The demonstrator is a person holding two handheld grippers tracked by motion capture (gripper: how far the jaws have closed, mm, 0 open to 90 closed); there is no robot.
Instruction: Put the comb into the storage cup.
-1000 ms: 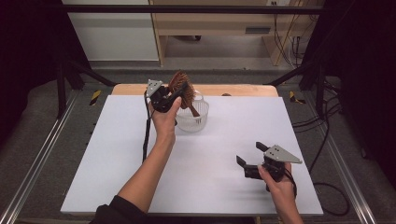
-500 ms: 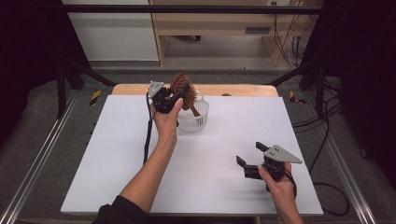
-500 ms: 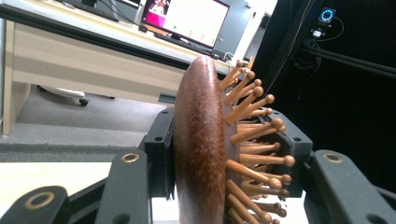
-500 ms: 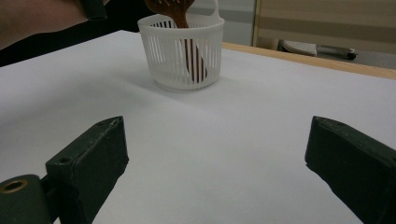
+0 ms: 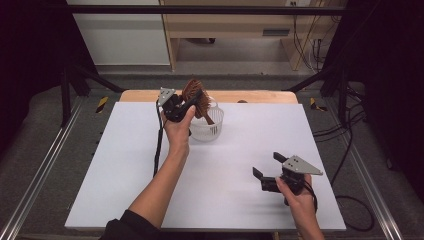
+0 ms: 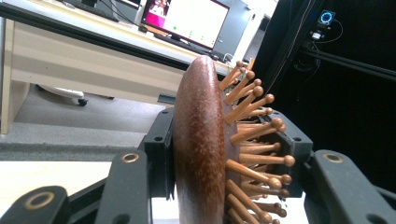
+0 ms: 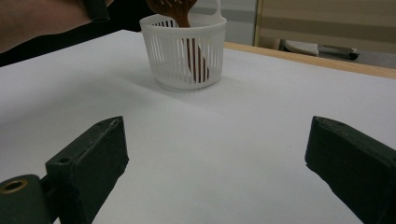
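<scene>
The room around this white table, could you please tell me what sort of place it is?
Probably a lab or office recording bay: a white table framed by metal rails, a lit monitor on a wooden desk, and loose cables on the floor.

The hairbrush [image 6: 201, 149] looks like dark reddish wood, its back polished smooth with a fine speckled grain and a soft sheen; its pins [image 6: 254, 140] are lighter wood with rounded tips. The basket [image 7: 184, 51] is white plastic, slotted and slightly glossy. The left gripper [image 6: 224, 154] and right gripper [image 7: 215, 163] have matt black plastic jaws with brass-coloured rivets; a dull grey metal plate [image 5: 300, 164] tops the right one. The counter [image 5: 125, 165] is covered in a matt white, smooth sheet, with a pale wooden edge [image 5: 260, 96] at the far side
</scene>
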